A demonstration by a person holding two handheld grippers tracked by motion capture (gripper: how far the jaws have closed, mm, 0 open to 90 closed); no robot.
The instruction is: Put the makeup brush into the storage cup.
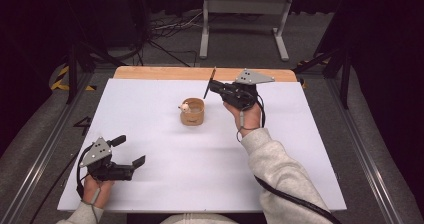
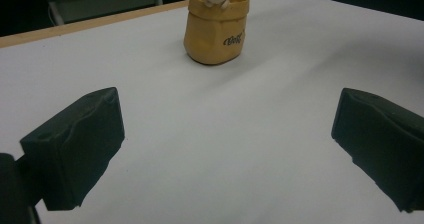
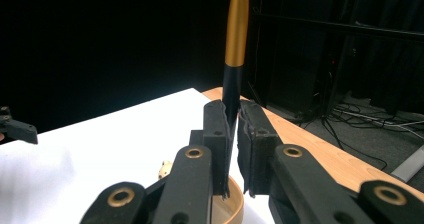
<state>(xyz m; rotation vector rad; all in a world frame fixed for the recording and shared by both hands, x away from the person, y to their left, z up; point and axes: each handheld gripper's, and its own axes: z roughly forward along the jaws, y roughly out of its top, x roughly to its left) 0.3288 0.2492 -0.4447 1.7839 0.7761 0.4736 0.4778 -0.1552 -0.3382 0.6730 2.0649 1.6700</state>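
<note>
I see one tan sack-shaped ceramic pot point(image 1: 192, 112) with a small cream figure point(image 1: 184, 106) at its rim, mid-table point(image 1: 150, 184). My right gripper point(image 1: 212, 85), just beside it, clamps one black-and-gold pen point(image 3: 234, 49). My left gripper point(image 1: 131, 151) gapes, well apart.

the left gripper point(image 1: 131, 151) is held low at the near left, jaws spread wide. the right gripper point(image 1: 209, 87) is raised farther off, jaws clamped together.

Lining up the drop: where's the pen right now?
The black-and-gold pen is clamped upright in the right gripper, held just above and to the right of the small yellow-brown pen holder near the table's middle in the high view.
</note>
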